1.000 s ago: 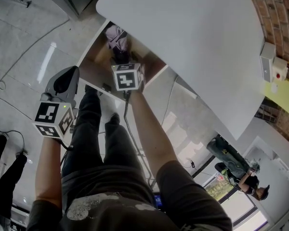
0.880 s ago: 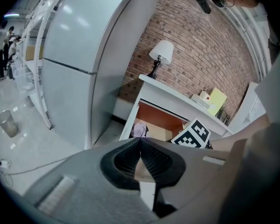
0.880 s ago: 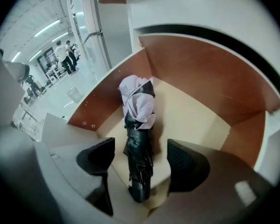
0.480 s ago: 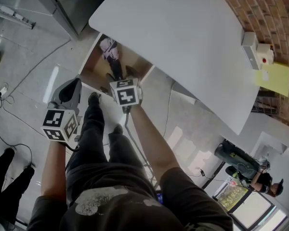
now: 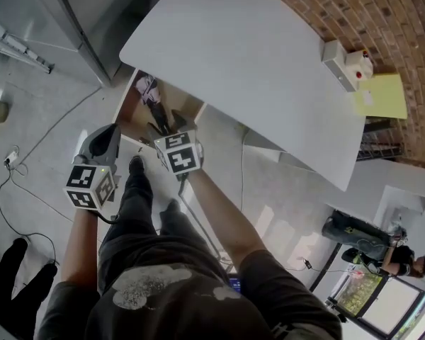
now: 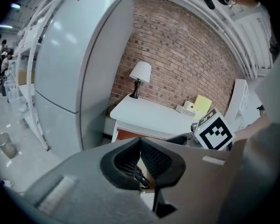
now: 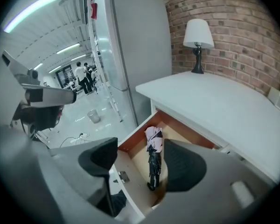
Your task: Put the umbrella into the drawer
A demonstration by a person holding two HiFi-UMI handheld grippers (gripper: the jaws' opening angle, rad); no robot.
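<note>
My left gripper view is mostly blocked: the left gripper (image 6: 140, 141) covers most of the drawer (image 6: 126, 135), and I see only a dark scrap of umbrella (image 6: 142, 180). The head view crops the table (image 5: 241, 62).

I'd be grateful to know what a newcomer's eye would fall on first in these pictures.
The open drawer under the white table stands out first, with a folded pink-and-black umbrella lying lengthwise inside it. Next comes the red brick wall behind the table, where a white-shaded lamp stands on the tabletop.
</note>
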